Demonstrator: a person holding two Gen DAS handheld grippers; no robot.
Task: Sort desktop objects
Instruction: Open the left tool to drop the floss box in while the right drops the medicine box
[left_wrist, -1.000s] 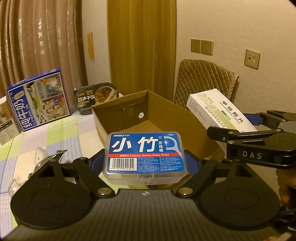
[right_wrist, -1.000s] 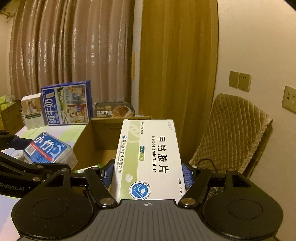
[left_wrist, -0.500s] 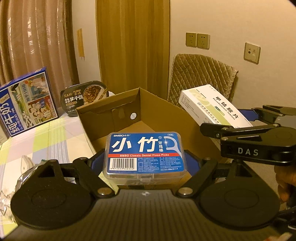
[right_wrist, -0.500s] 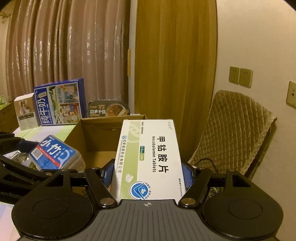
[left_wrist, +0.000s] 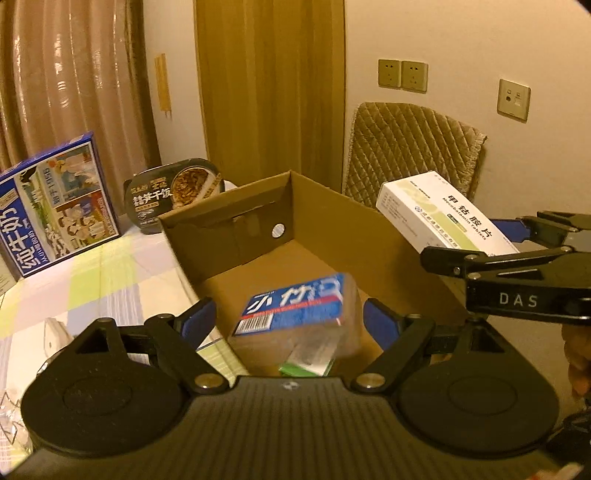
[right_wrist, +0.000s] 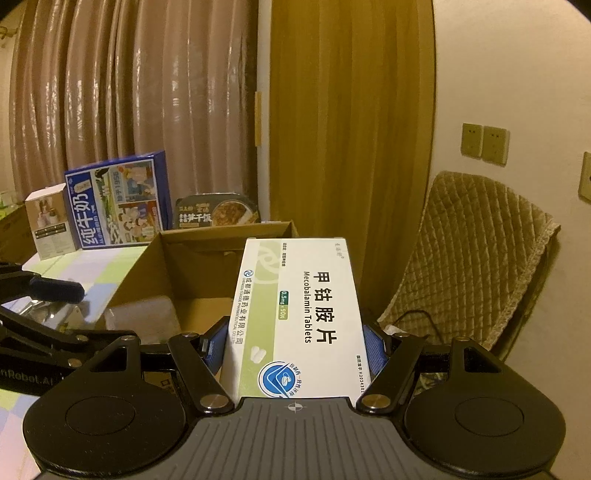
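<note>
Left wrist view: floss box (left_wrist: 299, 306) drops free into the carton (left_wrist: 369, 236) between spread left gripper (left_wrist: 288, 321) jaws — right gripper (right_wrist: 293, 345) grips tablets (right_wrist: 295, 317), undelivered.

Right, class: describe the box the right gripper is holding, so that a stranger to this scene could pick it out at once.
Find the open cardboard box on the table, in front of the quilted chair. Just over its near right edge, the white tablet box is clamped between the right gripper's blue pads. Unlike the blue floss-pick case nearby, it is white and pale green, printed "Mecobalamin Tablets".
</note>
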